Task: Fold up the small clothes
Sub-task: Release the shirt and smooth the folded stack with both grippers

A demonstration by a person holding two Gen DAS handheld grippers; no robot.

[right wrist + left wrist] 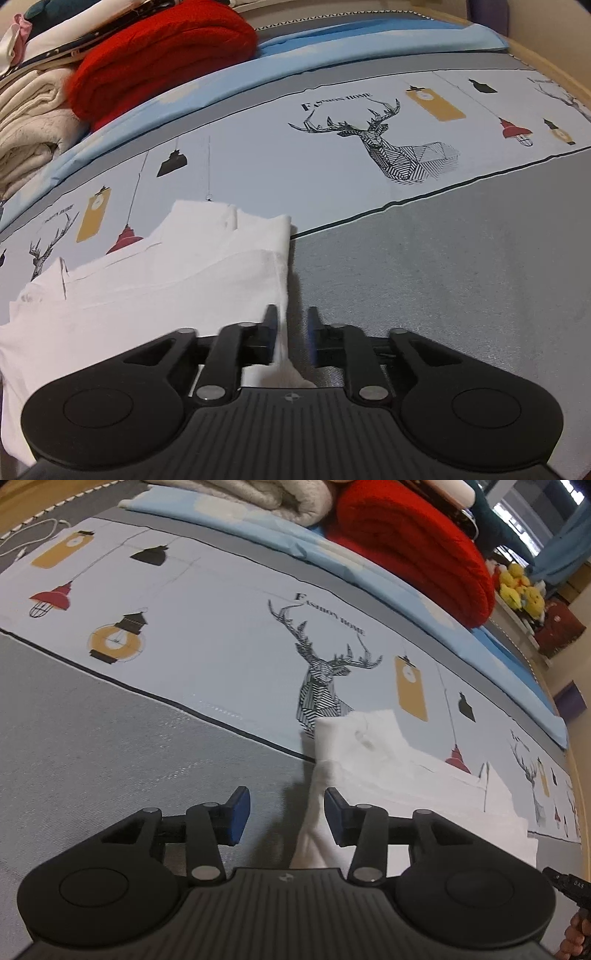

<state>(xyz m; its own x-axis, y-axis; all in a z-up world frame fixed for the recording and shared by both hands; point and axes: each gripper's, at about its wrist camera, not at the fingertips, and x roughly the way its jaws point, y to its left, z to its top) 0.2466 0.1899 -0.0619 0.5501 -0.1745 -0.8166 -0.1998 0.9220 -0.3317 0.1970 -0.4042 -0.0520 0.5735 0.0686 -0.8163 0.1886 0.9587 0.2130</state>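
Bedding fills both views: a bed (92, 738) spread with a grey woven cover and, across it, a pale printed sheet (207, 638) showing lamps, lanterns and a line-drawn stag's head. Along the far side lie a light blue folded quilt (369, 40), a thick red knitted blanket (166, 55) folded into a soft roll, and cream fleecy throws (29, 122) stacked beside it.

On the bed, near both cameras, lies the small white cotton garment (166, 280), thin and limp, already doubled so that layered edges and a straight side fold show. It straddles the line where the grey cover meets the printed sheet.

Left tongs (287, 819) stand apart, blue pads well clear of each other, with the garment's left edge running up between them but pressed by neither pad. Right tongs (291, 339) stand narrowly apart over the garment's right edge; cloth rises into the gap, and the pads do not appear to pinch it.

Judging by this, one fold has been laid and let go, and the garment is partly folded. The next move calls for a fresh pinch on both near corners at once, through all layers, lifted evenly and carried across toward the far edge. Soft cloth like this slips and sags, so a shallow bite risks dropping the lower layer.
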